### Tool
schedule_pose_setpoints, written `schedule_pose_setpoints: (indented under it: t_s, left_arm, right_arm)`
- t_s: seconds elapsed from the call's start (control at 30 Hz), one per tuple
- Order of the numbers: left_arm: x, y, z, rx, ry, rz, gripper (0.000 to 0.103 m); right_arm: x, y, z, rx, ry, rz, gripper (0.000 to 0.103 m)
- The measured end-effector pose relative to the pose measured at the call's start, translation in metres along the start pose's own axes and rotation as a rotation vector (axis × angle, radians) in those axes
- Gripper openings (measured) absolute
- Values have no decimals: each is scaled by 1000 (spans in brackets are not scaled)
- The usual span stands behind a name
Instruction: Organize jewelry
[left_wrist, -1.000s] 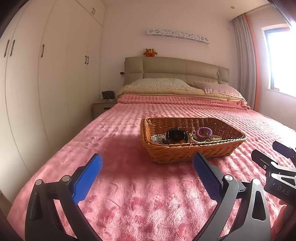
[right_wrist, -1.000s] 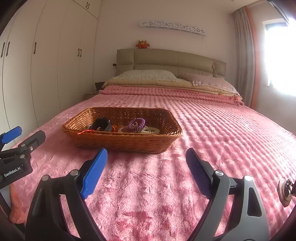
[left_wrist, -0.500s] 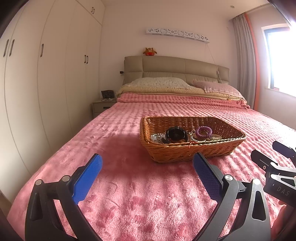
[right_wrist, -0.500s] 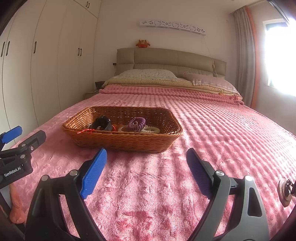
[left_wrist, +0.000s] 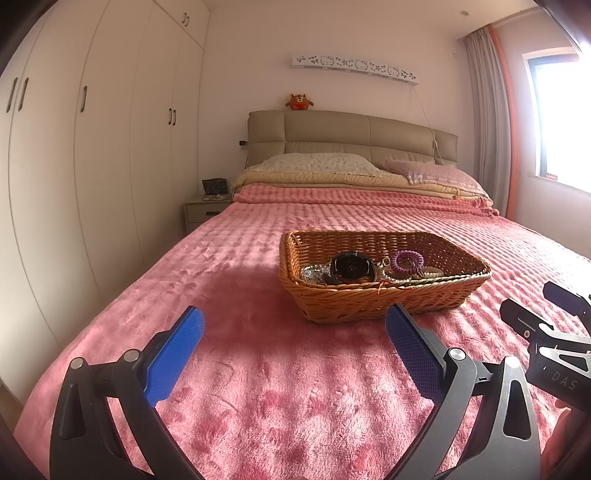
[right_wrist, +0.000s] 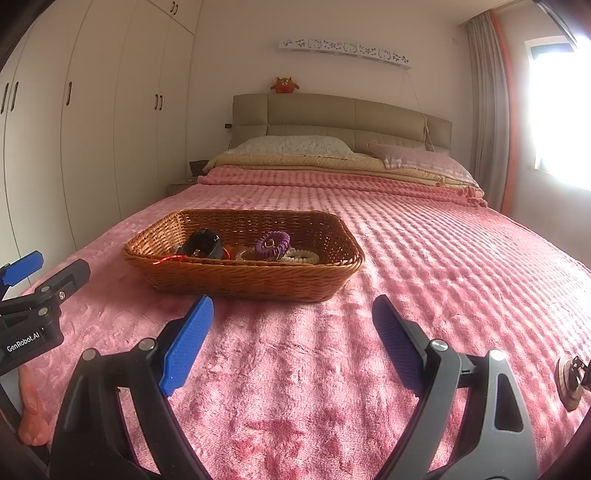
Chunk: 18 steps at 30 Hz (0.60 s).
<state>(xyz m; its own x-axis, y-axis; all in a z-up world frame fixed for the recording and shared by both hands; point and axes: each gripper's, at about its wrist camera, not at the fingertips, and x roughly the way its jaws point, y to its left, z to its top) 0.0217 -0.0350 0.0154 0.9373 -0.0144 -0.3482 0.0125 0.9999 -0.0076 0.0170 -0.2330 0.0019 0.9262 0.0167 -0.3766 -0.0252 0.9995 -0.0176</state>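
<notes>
A woven wicker basket (left_wrist: 369, 302) (right_wrist: 243, 280) sits on the pink bedspread. Inside lie a black watch (left_wrist: 351, 267) (right_wrist: 203, 242), a purple coil band (left_wrist: 407, 260) (right_wrist: 272, 243), a cream coil band (right_wrist: 301, 255), a silver piece (left_wrist: 312, 273) and a red string (right_wrist: 168, 259). My left gripper (left_wrist: 295, 332) is open and empty, short of the basket and to its left. My right gripper (right_wrist: 291, 321) is open and empty, just short of the basket's front wall. Each gripper shows at the edge of the other's view.
The pink bedspread (left_wrist: 258, 387) covers the whole bed. Pillows (left_wrist: 317, 162) and a padded headboard (left_wrist: 351, 133) lie at the far end. White wardrobes (left_wrist: 110, 147) line the left wall, with a nightstand (left_wrist: 201, 212). A round brown object (right_wrist: 570, 380) lies at the right edge.
</notes>
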Motion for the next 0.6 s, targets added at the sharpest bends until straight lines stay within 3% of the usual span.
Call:
schedule_pose_setpoints:
  t_s: [0.6]
  left_arm:
    - [1,0,-2,0,5,1,95]
  right_arm:
    - [2,1,-2,-1,5,1,84]
